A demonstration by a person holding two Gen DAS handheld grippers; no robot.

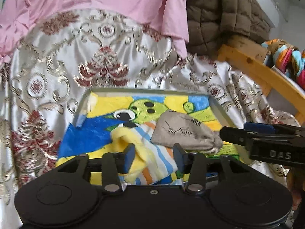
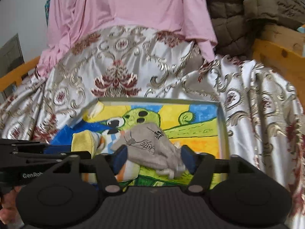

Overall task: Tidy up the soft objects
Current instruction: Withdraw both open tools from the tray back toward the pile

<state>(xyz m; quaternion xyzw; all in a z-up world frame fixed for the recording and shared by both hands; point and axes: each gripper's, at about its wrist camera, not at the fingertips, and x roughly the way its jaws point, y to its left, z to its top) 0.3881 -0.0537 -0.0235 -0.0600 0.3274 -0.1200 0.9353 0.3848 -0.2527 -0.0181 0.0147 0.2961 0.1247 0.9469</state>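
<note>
Grey pouch (image 2: 150, 148) blurred, striped cloth (image 1: 152, 158) part-hidden

A brocade cloth (image 1: 57, 72) covers the bed; on it lie a pink garment (image 1: 118, 2), a brown quilted coat (image 1: 225, 17) and a tray (image 2: 222, 122) with a cartoon-painted bottom.

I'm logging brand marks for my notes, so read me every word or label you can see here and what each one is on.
"DAS": white letters on the right gripper's black body.
"GenRob": cut off at a black bar, on the left gripper's body.
Black marks on the grey pouch: unreadable.
</note>
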